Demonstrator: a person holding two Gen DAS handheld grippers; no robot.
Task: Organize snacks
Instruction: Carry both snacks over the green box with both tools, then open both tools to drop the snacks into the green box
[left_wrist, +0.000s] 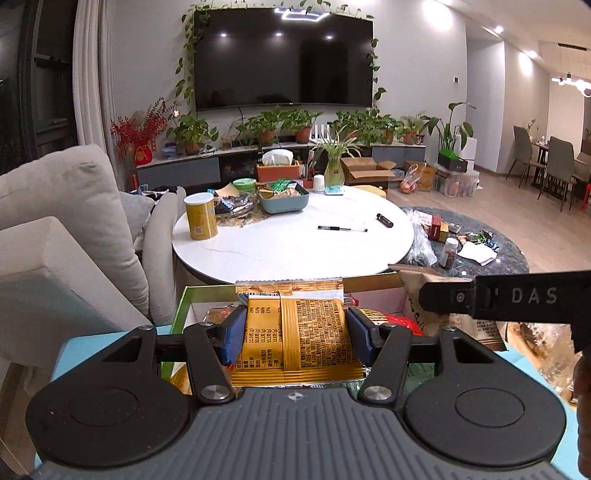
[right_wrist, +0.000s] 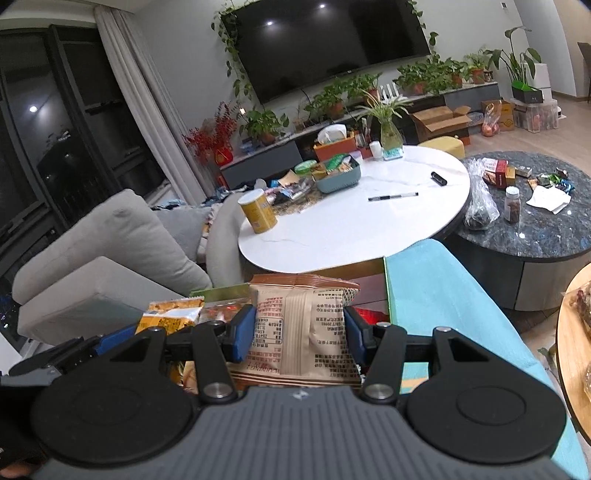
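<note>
While the white round desk (left_wrist: 295, 243) carried a yellow can (left_wrist: 200, 216) and pen (left_wrist: 342, 229), the left hand-held gripper (left_wrist: 295, 341) clamped a yellow snack packet (left_wrist: 295, 332) over the green-rimmed box (left_wrist: 181, 306); the right hand-held gripper (right_wrist: 301, 334) clamped a beige snack packet (right_wrist: 303, 325) above it.

Ahead of me the round white counter (left_wrist: 295, 251) carries a yellow can (left_wrist: 200, 216) at its left edge, a blue-grey basket (left_wrist: 283, 201) of packets toward the back, and a pen (left_wrist: 341, 229) near a small black cylinder (left_wrist: 384, 220). The darker stone counter (right_wrist: 535, 236) beside it holds a jar (right_wrist: 512, 205), boxes and white paper (right_wrist: 548, 199).
</note>
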